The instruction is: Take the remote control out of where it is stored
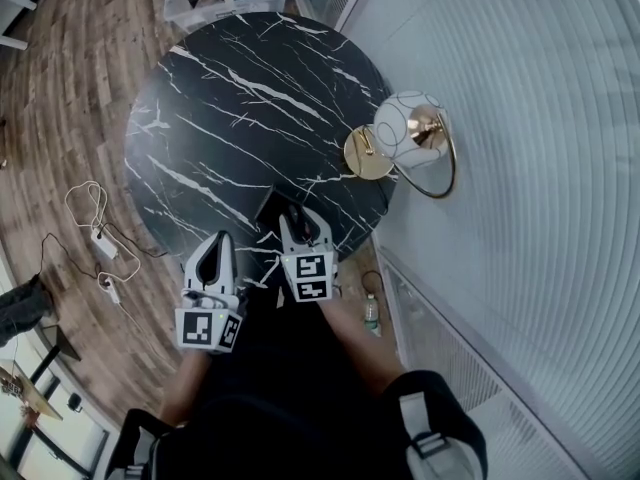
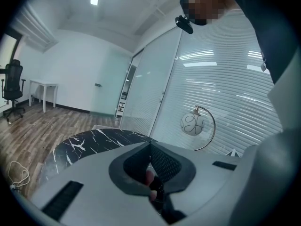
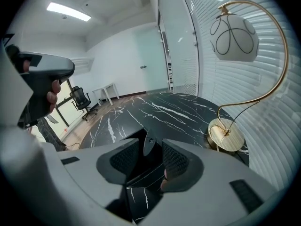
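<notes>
While right tool (image 1: 303, 216) gapes, remote control (image 3: 147, 153) lies between its jaws.

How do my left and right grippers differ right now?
The left gripper's jaws are together with nothing in them. The right gripper's jaws stand apart, with a thin dark tab between them that they don't press. In the head view the right gripper reaches further over the table, while the left gripper sits further back, by the table's near rim. Both are white, carry a marker cube and point towards the table.
</notes>
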The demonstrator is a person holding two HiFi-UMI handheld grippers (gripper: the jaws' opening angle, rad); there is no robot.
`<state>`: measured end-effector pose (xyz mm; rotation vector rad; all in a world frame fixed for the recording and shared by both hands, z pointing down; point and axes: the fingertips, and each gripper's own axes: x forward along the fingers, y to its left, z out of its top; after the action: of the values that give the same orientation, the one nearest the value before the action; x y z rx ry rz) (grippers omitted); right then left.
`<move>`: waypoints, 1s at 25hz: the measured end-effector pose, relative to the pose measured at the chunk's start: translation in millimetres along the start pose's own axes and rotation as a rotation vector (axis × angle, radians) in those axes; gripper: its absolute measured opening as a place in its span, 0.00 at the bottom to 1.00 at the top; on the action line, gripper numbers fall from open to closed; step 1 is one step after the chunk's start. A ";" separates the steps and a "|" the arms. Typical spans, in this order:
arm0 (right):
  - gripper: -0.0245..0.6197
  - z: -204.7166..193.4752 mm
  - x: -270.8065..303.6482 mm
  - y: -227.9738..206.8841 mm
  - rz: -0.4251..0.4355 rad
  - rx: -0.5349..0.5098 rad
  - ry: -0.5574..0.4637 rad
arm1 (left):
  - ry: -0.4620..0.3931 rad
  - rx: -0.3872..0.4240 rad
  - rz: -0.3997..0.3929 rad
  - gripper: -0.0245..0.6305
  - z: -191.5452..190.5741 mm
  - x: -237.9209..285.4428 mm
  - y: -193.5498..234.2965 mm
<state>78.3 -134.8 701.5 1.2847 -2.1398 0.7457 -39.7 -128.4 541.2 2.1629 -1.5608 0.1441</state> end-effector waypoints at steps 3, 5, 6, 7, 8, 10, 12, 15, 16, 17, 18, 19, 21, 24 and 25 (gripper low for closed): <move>0.24 -2.1 2.7 -1.2 -0.010 -0.007 0.011 | -0.001 -0.005 -0.002 0.05 0.3 1.3 0.8; 0.24 -3.1 4.4 -2.2 -0.021 -0.012 0.019 | -0.001 -0.009 -0.004 0.05 0.3 1.5 1.6; 0.24 -3.8 5.5 -2.7 -0.027 -0.015 0.021 | -0.002 -0.009 -0.004 0.05 0.6 1.4 2.0; 0.24 -4.9 6.6 -3.2 -0.031 -0.016 0.025 | -0.003 -0.009 -0.004 0.05 0.9 1.2 2.4; 0.24 -5.9 7.5 -3.6 -0.034 -0.015 0.029 | -0.004 -0.008 -0.003 0.05 1.2 1.1 2.7; 0.24 -6.5 8.6 -4.2 -0.037 -0.013 0.036 | -0.005 -0.008 -0.001 0.05 1.5 0.9 3.6; 0.24 -6.3 9.8 -4.5 -0.041 -0.016 0.036 | -0.004 -0.009 0.001 0.05 1.6 0.6 4.7; 0.21 -6.5 11.7 -6.5 -0.062 -0.029 0.040 | -0.005 -0.008 0.003 0.05 1.7 -0.3 6.0; 0.19 -6.8 12.1 -7.5 -0.070 -0.032 0.041 | -0.006 -0.008 0.004 0.05 1.8 -0.4 6.4; 0.18 -7.0 12.3 -8.1 -0.075 -0.036 0.042 | -0.007 -0.009 0.004 0.05 2.0 -0.7 6.7; 0.18 -6.9 12.1 -8.1 -0.078 -0.039 0.043 | -0.008 -0.009 0.005 0.05 2.5 -1.1 6.9; 0.18 -6.7 11.8 -7.8 -0.080 -0.041 0.045 | -0.009 -0.009 0.005 0.05 3.1 -1.6 7.1; 0.18 -6.8 11.9 -7.7 -0.083 -0.044 0.043 | -0.013 -0.009 0.004 0.05 4.3 -2.2 7.4; 0.17 -7.3 12.3 -8.7 -0.085 -0.042 0.036 | -0.019 -0.008 0.004 0.05 5.9 -3.3 7.4; 0.17 -7.0 12.4 -8.8 -0.083 -0.041 0.036 | -0.021 -0.006 0.004 0.05 6.4 -3.7 7.3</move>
<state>82.3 -141.0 716.5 1.3199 -2.0493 0.6822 -48.9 -129.7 536.5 2.1635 -1.5747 0.1186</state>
